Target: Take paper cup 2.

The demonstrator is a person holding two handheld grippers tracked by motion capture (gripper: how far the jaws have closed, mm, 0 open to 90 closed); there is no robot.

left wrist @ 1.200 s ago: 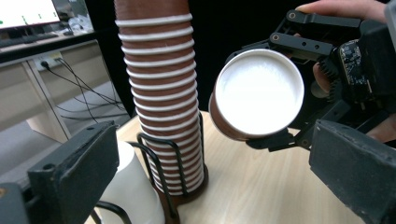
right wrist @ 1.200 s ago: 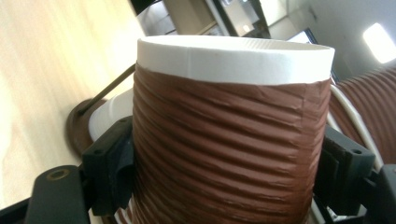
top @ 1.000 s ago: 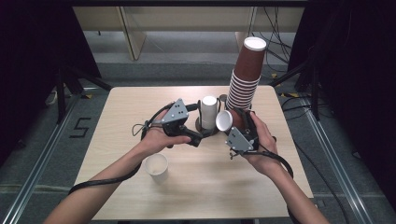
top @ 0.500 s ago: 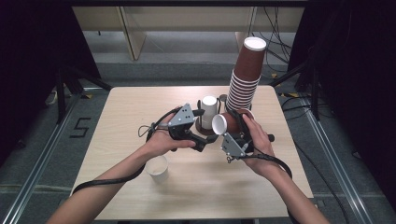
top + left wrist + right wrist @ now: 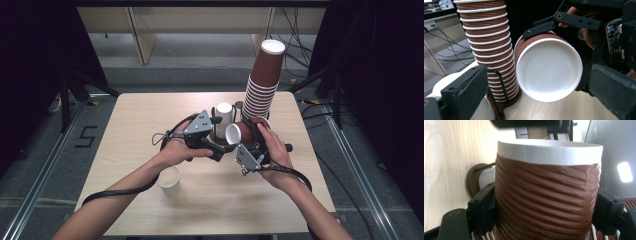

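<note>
The brown paper cup is held on its side above the middle of the worktop, clamped across its ribbed wall by the fingers of the right gripper, its white mouth turned toward 9 o'clock. The cup is faced by the left gripper, whose fingers are spread wide to either side of the white mouth and are not seen to touch it. At 1 o'clock from the cup, a tall stack of brown cups is seen on a dark holder. A white cup stands just behind the grippers, and another white cup sits at 7 o'clock, well apart.
</note>
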